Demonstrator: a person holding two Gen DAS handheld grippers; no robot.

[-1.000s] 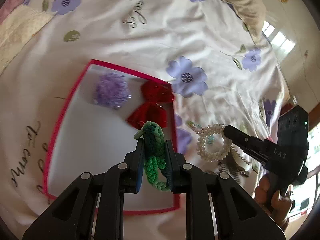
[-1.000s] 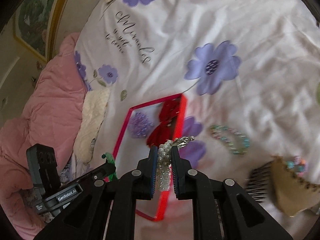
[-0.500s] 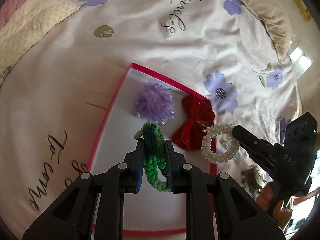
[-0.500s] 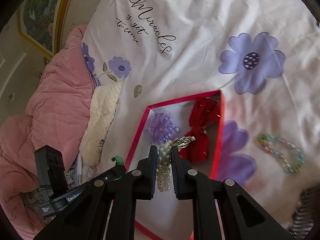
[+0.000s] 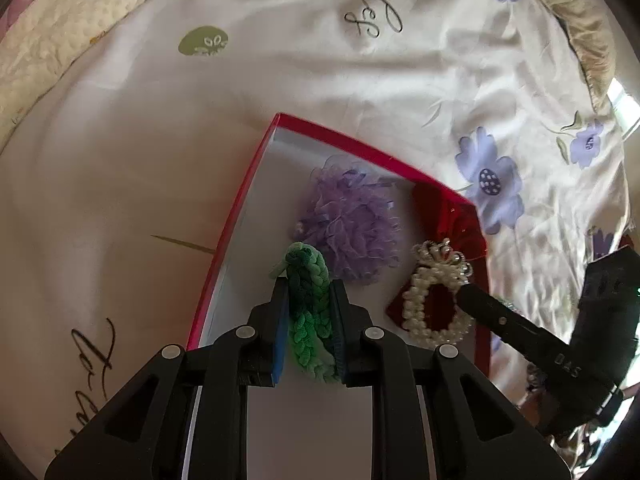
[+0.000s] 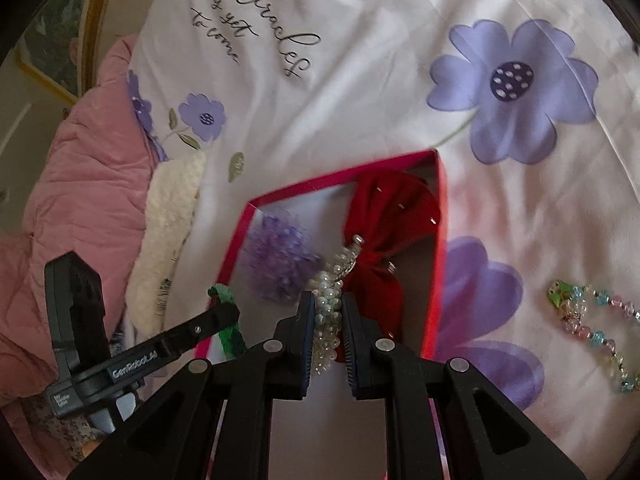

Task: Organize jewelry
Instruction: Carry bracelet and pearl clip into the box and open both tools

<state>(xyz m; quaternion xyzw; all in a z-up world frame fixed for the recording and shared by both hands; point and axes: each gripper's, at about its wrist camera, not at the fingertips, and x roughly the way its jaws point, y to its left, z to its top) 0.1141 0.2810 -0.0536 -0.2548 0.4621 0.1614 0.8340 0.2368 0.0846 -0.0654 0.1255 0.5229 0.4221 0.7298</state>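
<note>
Bed w/ white floral sheet carried a red-rimmed box, beaded bracelet, cream knit cloth & pink quilt.

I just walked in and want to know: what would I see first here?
First you'd spot the red-edged box on the flowery bedsheet, with a purple pom-pom and red bow inside. Over it, the left gripper pinches a green braided band and the right gripper pinches a pearl bracelet.
</note>
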